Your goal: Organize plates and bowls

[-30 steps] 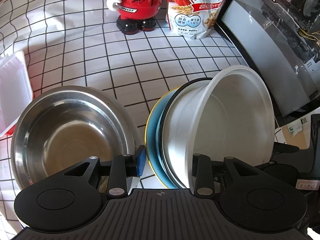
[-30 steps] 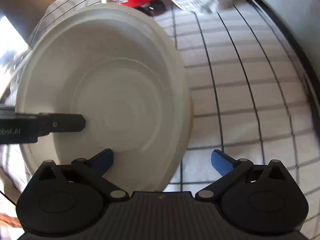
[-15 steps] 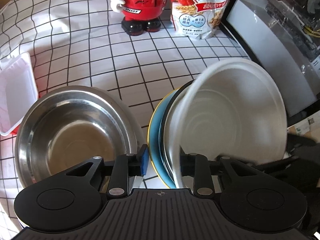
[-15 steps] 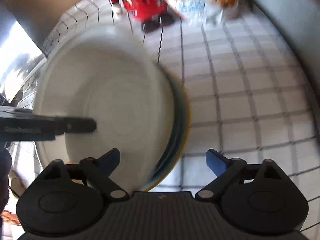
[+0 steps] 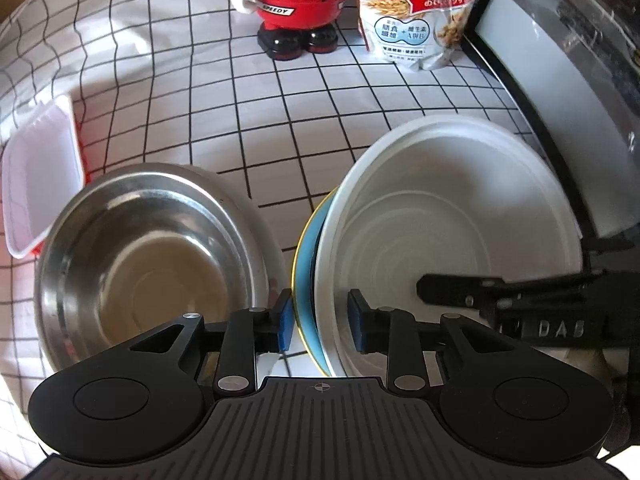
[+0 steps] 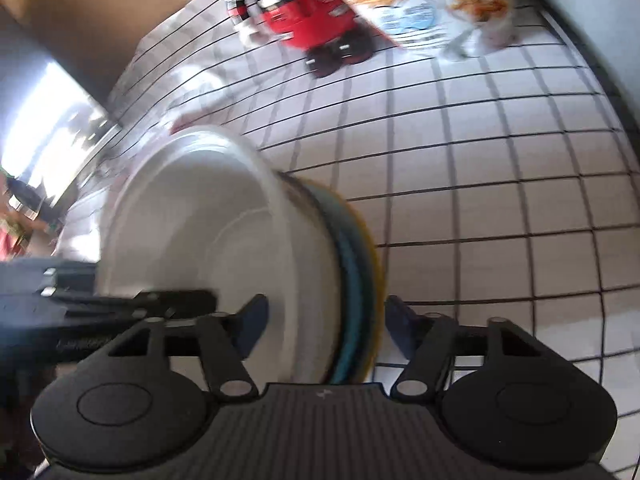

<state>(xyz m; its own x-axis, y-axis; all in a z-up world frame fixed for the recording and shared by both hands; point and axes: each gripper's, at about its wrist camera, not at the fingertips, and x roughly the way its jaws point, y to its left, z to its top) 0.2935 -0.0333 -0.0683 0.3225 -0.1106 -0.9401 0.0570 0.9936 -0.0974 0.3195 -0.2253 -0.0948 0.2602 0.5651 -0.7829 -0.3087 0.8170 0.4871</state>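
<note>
Right tongs (image 6: 324,328) closing around stacked dishes (image 6: 280,264); left tongs (image 5: 320,320) grip them.

We have two wrist-mounted fisheye views, each looking forward and steeply down along its own jaws at the table (image 5: 248,120). The left view sits close above a stack of plates (image 5: 440,232) standing on edge between its jaws, with a steel bowl (image 5: 152,248) left of them. The right view, blurred, looks at the same stack (image 6: 248,240) from the opposite side. Both views share the stack, the red figurine (image 5: 296,4) and the cereal bag (image 5: 420,12) beyond the jaws.
</note>
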